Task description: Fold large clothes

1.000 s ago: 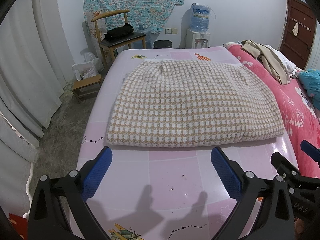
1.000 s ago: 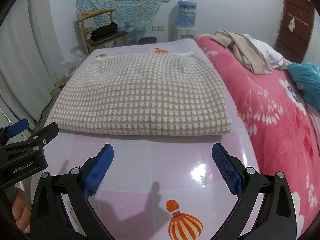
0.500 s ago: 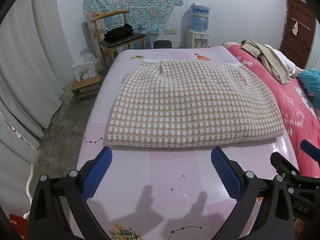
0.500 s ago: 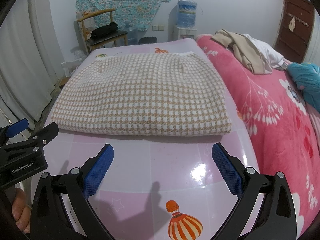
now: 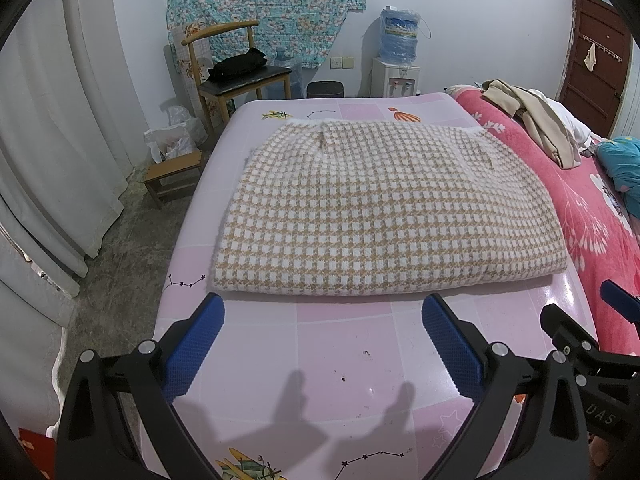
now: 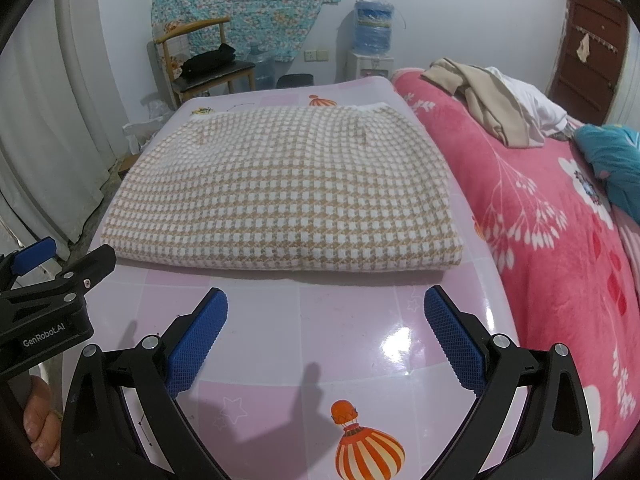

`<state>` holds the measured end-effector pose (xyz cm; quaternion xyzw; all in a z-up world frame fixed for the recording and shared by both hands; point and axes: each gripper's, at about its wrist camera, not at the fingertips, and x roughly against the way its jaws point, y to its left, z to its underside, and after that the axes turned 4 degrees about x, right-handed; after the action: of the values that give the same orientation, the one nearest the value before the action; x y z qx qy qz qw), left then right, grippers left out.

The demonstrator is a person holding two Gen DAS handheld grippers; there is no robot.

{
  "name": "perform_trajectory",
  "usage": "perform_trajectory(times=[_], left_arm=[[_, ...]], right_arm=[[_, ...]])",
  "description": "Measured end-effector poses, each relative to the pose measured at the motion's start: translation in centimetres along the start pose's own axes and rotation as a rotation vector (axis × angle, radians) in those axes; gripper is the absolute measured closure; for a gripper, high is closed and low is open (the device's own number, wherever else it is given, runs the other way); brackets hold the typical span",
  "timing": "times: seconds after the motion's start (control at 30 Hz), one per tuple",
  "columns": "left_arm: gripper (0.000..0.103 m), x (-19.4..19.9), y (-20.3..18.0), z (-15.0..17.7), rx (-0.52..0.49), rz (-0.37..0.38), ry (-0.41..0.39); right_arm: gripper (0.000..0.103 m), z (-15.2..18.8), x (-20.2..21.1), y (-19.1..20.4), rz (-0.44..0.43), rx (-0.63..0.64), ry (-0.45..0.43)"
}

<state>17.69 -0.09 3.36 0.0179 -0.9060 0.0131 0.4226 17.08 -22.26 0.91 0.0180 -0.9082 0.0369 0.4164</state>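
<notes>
Folded checked garment (image 5: 384,208) lies flat on glossy pink table (image 5: 340,352), pink bed (image 6: 560,240) beside; chair (image 5: 236,68) + water dispenser (image 5: 396,60) at back wall. L gripper (image 5: 322,320) & R gripper (image 6: 325,312) both spread wide, empty, just short of garment.

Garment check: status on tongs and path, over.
Left tongs open, right tongs open, both empty. Garment folded flat on mat. Nothing in the way.

Fuzzy knitted houndstooth garment (image 5: 376,208), glossy pink plastic-looking worktop (image 6: 352,344) catching glare, plush pink fleece blanket (image 6: 560,240), knurled blue pads (image 5: 194,346) on matt black hand-held gripper, wooden chair (image 5: 224,64)
</notes>
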Motion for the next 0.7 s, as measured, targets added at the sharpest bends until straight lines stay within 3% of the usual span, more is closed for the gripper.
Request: perform_trajectory(times=[0.7], left_arm=[[0.006, 0.22, -0.05, -0.13, 0.003, -0.001, 0.001]], right_arm=[[0.008, 0.14, -0.08, -0.08, -0.001, -0.002, 0.002]])
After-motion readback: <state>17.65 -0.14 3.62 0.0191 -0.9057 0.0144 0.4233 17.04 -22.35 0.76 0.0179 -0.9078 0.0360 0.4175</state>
